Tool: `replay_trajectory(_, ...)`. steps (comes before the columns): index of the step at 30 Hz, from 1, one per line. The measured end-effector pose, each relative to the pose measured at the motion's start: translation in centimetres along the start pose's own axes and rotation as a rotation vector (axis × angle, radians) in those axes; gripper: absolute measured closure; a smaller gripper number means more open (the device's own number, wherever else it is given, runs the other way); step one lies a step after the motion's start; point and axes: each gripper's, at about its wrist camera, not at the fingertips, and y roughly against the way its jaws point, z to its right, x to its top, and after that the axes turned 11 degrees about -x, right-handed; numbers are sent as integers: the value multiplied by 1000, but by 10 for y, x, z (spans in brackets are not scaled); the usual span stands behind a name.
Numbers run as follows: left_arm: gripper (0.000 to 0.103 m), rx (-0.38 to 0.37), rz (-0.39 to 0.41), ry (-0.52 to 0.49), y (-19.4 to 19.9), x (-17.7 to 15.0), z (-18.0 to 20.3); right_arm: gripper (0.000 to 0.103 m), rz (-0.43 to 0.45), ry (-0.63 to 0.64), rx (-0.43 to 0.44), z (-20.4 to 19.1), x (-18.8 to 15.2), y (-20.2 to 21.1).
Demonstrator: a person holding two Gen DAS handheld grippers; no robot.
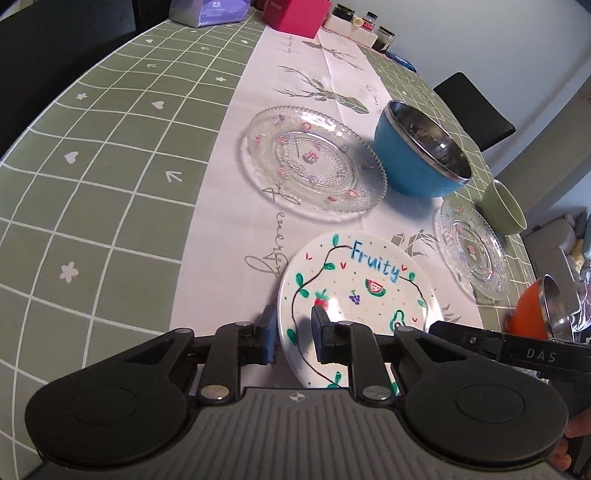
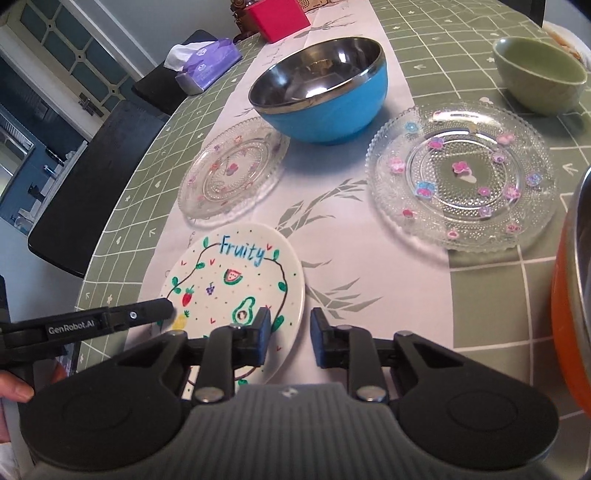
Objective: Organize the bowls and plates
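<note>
A white "Fruity" plate (image 1: 354,295) (image 2: 236,284) lies on the table runner near the front edge. My left gripper (image 1: 294,332) is open, its jaws straddling the plate's left rim without closing on it. My right gripper (image 2: 289,332) is open, its jaws either side of the plate's right rim. Two clear glass plates with flower prints (image 1: 314,162) (image 1: 471,251) lie on the table, also in the right wrist view (image 2: 232,170) (image 2: 461,177). A blue steel bowl (image 1: 421,147) (image 2: 321,92) and a green bowl (image 1: 504,210) (image 2: 539,74) stand behind them.
An orange steel bowl (image 1: 535,310) (image 2: 572,295) stands at the right near the table edge. A pink box (image 1: 295,14), jars (image 1: 362,22) and a tissue pack (image 2: 207,62) sit at the far end. Black chairs (image 2: 92,177) stand beside the table.
</note>
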Motion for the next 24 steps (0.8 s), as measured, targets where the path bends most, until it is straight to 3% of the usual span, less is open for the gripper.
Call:
replay_trajectory(3,88,15,0,10,-1,0,-1,91,5,-6,-9,1,-1,0)
replay_trajectory(14,89,24,11,-14,3,-3,7,95,19,-34,-24,4,-2,6)
replay_trajectory(24,89,-65,38,-9,23,-19,27,95,66,-45,-48,12,-14,50)
